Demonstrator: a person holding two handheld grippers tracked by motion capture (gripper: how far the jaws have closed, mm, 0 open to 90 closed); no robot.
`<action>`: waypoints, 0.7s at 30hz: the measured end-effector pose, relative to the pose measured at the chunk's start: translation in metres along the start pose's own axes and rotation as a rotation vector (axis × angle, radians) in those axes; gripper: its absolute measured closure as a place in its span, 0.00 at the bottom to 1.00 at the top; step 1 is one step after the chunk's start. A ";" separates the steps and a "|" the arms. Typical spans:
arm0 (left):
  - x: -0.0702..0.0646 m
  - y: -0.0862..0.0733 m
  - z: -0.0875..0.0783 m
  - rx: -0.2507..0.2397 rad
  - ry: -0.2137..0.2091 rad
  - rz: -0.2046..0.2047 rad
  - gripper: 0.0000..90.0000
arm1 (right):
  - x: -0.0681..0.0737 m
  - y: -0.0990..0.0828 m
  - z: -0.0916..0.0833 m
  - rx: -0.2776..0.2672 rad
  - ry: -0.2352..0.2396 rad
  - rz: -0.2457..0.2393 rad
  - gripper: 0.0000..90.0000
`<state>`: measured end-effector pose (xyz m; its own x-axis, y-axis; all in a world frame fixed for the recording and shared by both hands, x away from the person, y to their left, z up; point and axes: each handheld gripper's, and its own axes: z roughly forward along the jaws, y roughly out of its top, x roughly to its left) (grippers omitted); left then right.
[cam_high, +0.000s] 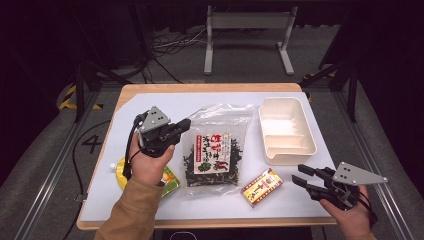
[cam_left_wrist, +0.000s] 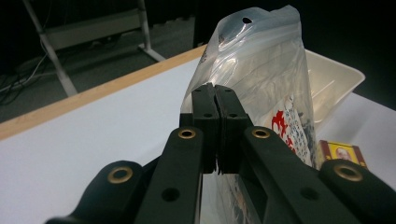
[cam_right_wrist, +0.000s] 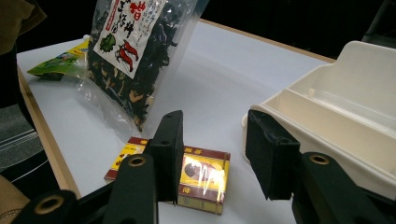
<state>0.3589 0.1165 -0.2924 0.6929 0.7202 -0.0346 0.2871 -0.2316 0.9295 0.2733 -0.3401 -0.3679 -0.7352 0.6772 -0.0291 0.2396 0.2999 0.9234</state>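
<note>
While the left gripper (cam_high: 186, 123) is held with its jaws closed tight on the edge of the clear bag (cam_high: 216, 145), dried dark seaweed with red and pale pieces is seen inside the bag, whose lower end rests on the white worktop (cam_high: 150, 102). The right gripper (cam_high: 300, 175) is kept with jaws partly open and nothing between them, near a small yellow box (cam_high: 262, 187). The cream divided tray (cam_high: 286, 130) is found empty. A yellow-green packet (cam_high: 169, 178) lies by the left hand (cam_high: 149, 162).
</note>
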 end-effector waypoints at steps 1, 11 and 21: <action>-0.001 0.001 -0.002 -0.008 -0.002 0.009 0.98 | 0.001 0.002 0.001 -0.004 0.004 -0.001 0.63; -0.016 0.005 -0.012 -0.101 -0.029 0.082 0.98 | 0.006 0.021 0.012 -0.029 0.036 0.008 0.62; -0.016 0.006 -0.016 -0.150 -0.054 0.096 0.98 | 0.008 0.052 0.037 -0.011 0.045 0.022 0.59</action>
<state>0.3389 0.1135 -0.2807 0.7480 0.6624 0.0407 0.1193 -0.1946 0.9736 0.3029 -0.2942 -0.3348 -0.7576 0.6526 0.0079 0.2489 0.2777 0.9279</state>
